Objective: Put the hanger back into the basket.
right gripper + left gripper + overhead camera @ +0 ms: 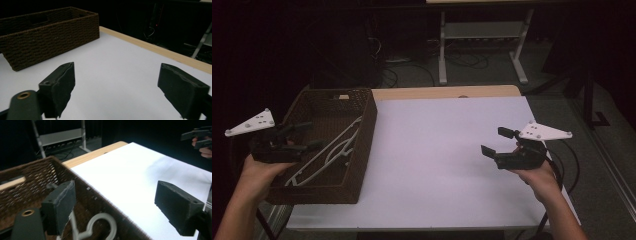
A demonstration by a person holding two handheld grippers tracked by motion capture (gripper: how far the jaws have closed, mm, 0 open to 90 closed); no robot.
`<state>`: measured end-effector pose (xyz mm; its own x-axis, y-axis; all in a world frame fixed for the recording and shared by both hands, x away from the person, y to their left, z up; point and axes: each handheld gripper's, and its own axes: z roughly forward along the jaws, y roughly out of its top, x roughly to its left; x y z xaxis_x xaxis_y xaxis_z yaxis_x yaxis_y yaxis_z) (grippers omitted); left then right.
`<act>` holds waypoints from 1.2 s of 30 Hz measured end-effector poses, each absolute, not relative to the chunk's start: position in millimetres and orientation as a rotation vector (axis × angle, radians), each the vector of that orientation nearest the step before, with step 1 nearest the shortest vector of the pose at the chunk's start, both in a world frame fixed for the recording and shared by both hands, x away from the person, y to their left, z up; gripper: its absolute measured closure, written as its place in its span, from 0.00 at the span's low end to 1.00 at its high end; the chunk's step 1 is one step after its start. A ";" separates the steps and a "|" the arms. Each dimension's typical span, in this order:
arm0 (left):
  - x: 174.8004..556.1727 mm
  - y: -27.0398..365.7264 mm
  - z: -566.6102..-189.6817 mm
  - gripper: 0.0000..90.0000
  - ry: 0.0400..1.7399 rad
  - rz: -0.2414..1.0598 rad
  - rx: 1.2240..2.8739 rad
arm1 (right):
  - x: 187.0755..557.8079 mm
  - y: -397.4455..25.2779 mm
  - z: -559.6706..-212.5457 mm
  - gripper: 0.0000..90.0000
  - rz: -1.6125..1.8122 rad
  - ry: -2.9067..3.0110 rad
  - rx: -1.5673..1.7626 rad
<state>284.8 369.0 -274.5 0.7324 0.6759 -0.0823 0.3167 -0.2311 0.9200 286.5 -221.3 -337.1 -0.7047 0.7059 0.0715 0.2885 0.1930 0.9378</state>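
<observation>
White plastic hanger (329,150) with curved hook lies flat inside brown woven basket (364,130), left of frame. Left gripper (307,136) hovers above it, jaws wide. Right gripper (497,141) wide, over bench (437,150).

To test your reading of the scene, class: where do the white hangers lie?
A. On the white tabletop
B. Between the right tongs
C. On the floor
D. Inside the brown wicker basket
D: the high view shows the hangers lying inside the basket, under the open left tongs, and the left gripper view shows a hanger hook there too.
</observation>
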 end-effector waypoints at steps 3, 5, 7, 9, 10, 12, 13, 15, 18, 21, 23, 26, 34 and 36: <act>285.0 357.4 -273.4 0.13 0.760 0.391 1.812 | 285.5 -219.3 -333.2 0.09 1.529 2.067 0.942; 284.7 350.9 -272.4 0.12 0.749 0.393 1.802 | 285.1 -218.6 -330.4 0.06 1.530 2.058 0.940; 284.3 342.0 -271.9 0.10 0.735 0.386 1.778 | 284.0 -218.1 -327.6 0.05 1.551 2.042 0.931; 284.3 333.2 -272.6 0.10 0.718 0.387 1.769 | 282.6 -217.1 -324.6 0.05 1.571 2.035 0.937; 284.4 329.7 -273.3 0.10 0.710 0.385 1.767 | 282.1 -216.7 -323.1 0.05 1.580 2.029 0.930; 285.0 319.8 -276.7 0.10 0.693 0.372 1.746 | 281.6 -215.9 -320.6 0.04 1.596 2.012 0.924; 285.3 315.4 -278.7 0.10 0.685 0.373 1.734 | 280.9 -215.4 -318.7 0.04 1.604 2.008 0.919; 286.3 307.7 -283.0 0.10 0.675 0.366 1.726 | 280.6 -214.2 -315.4 0.03 1.613 1.995 0.917; 287.5 297.5 -290.1 0.10 0.660 0.361 1.712 | 281.9 -213.7 -311.7 0.03 1.623 1.982 0.890; 288.0 288.1 -296.7 0.09 0.642 0.348 1.694 | 282.9 -212.6 -309.5 0.02 1.631 1.978 0.891; 287.6 282.6 -300.9 0.08 0.636 0.353 1.691 | 283.9 -211.2 -308.7 0.02 1.631 1.973 0.892; 287.5 276.6 -307.4 0.06 0.638 0.353 1.681 | 285.5 -210.0 -308.2 0.01 1.629 1.969 0.899; 287.5 269.7 -318.4 0.02 0.639 0.351 1.705 | 289.3 -208.6 -307.2 0.00 1.630 1.962 0.911; 287.8 270.3 -318.9 0.02 0.639 0.349 1.701 | 289.7 -208.2 -307.1 0.00 1.628 1.962 0.909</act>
